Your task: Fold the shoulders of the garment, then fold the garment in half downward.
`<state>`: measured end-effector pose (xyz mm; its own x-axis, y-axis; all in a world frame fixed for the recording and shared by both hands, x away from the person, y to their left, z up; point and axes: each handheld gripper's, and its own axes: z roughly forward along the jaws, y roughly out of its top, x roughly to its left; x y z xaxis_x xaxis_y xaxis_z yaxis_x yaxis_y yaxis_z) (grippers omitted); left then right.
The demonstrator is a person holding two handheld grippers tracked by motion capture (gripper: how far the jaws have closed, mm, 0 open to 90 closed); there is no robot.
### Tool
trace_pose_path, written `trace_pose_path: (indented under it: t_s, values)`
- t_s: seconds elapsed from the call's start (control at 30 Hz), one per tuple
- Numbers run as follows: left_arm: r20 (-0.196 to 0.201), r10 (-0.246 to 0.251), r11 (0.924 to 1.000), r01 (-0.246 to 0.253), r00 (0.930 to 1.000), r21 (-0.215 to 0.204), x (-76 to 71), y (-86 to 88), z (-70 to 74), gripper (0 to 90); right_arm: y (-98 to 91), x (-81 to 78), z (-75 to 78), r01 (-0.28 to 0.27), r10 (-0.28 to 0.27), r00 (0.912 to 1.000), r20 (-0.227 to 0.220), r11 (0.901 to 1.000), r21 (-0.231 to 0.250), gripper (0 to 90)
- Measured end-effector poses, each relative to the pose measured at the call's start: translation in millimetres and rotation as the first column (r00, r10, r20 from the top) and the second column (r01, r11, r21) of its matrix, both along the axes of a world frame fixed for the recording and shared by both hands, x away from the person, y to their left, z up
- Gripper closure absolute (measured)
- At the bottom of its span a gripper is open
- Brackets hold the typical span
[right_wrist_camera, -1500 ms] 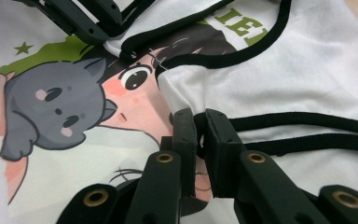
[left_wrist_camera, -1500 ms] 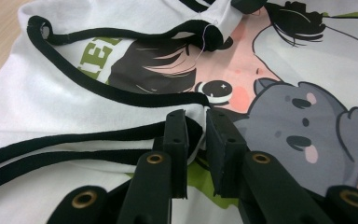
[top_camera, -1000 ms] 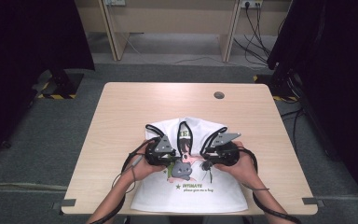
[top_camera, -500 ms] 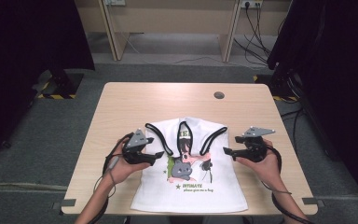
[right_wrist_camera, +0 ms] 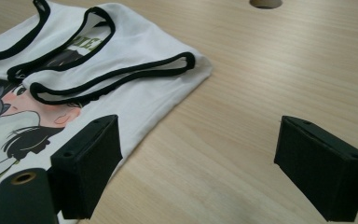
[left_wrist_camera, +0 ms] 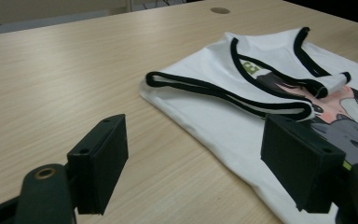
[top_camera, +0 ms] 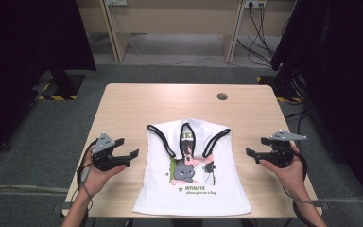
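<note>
The white tank top [top_camera: 191, 170] lies flat near the front edge of the table [top_camera: 132, 104], printed side up, with its black-trimmed straps folded down over the cartoon picture [top_camera: 189, 165] on the chest, so the upper part is doubled over itself while the hem reaches toward the person. A second ago both grippers sat close together over the middle of the shirt, right at the straps; half a second ago they were already drawn apart, and now the left gripper [top_camera: 125, 152] hangs over bare wood just left of the shirt and the right gripper [top_camera: 256, 148] over bare wood well off its right side. The jaws of both have just been opening, and in each gripper view they now stand spread wide with nothing between them, only table and the shirt's near edge ahead: the left gripper [left_wrist_camera: 193, 163] looks across the folded strap [left_wrist_camera: 223, 91], and the right gripper [right_wrist_camera: 196, 163] faces the other strap [right_wrist_camera: 121, 74]. I take this to mean the strap fold has been set down and let go, and the hands are likely moving out to take the shirt's sides for a next fold. A round cable hole [top_camera: 222, 96] sits in the table farther back.
</note>
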<state>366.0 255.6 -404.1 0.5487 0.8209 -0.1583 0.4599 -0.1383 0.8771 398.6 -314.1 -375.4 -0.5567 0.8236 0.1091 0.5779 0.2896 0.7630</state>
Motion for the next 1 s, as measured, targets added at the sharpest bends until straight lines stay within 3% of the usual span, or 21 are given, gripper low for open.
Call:
trace_pose_path:
  t_s: [0.1,0.27,0.37,0.5,0.53,0.6,0.7,0.8,1.0]
  values:
    - [-0.001,0.026,0.9996,-0.026,0.9997,-0.009,1.9,0.9,-2.2,22.2,-8.8,-0.4,1.6,0.018,-0.018,0.9998,0.007,0.9998,0.002,13.4]
    - [-0.006,0.017,0.9998,-0.017,0.9998,-0.004,9.5,-8.0,-2.9,22.1,-16.0,2.9,-0.1,0.043,-0.043,0.9991,0.001,0.9989,0.016,13.3]
    - [0.008,0.007,0.9998,-0.007,0.9999,0.016,16.7,-11.2,2.9,22.1,-15.7,5.3,0.5,0.043,-0.043,0.999,-0.008,0.999,0.008,13.3]
    - [-0.016,0.013,0.9998,-0.013,0.9998,0.018,28.5,-14.6,5.1,21.7,-15.2,9.9,7.9,0.05,-0.05,0.9987,-0.004,0.9987,-0.003,13.4]
    - [-0.023,0.002,0.9997,-0.001,0.9997,0.024,31.0,-16.7,5.2,21.7,-14.7,11.2,10.0,0.05,-0.05,0.9987,-0.004,0.9987,0.012,13.4]
    - [-0.015,-0.003,0.999,0.004,0.9999,0.045,37.1,-20.3,6.4,21.8,-11.7,15.7,13.8,0.039,-0.039,0.9992,-0.003,0.9992,0.009,13.4]
    - [-0.029,0.008,0.9995,-0.007,0.9996,0.031,51.1,-24.0,6.3,22.3,-4.8,28.3,16.2,0.033,-0.033,0.9992,-0.022,0.9994,0.012,13.5]
    - [-0.054,-0.001,0.9979,0.005,0.9985,0.064,70.5,-29.4,4.2,23.3,6.1,42.8,16.3,0.019,-0.019,0.9987,-0.047,0.9998,0.001,14.5]
    - [-0.109,0.005,0.9973,0.003,0.994,0.073,109.8,-39.8,-2.0,27.6,21.7,74.4,13.7,0.008,-0.009,0.9962,-0.087,0.9999,-0.006,22.2]
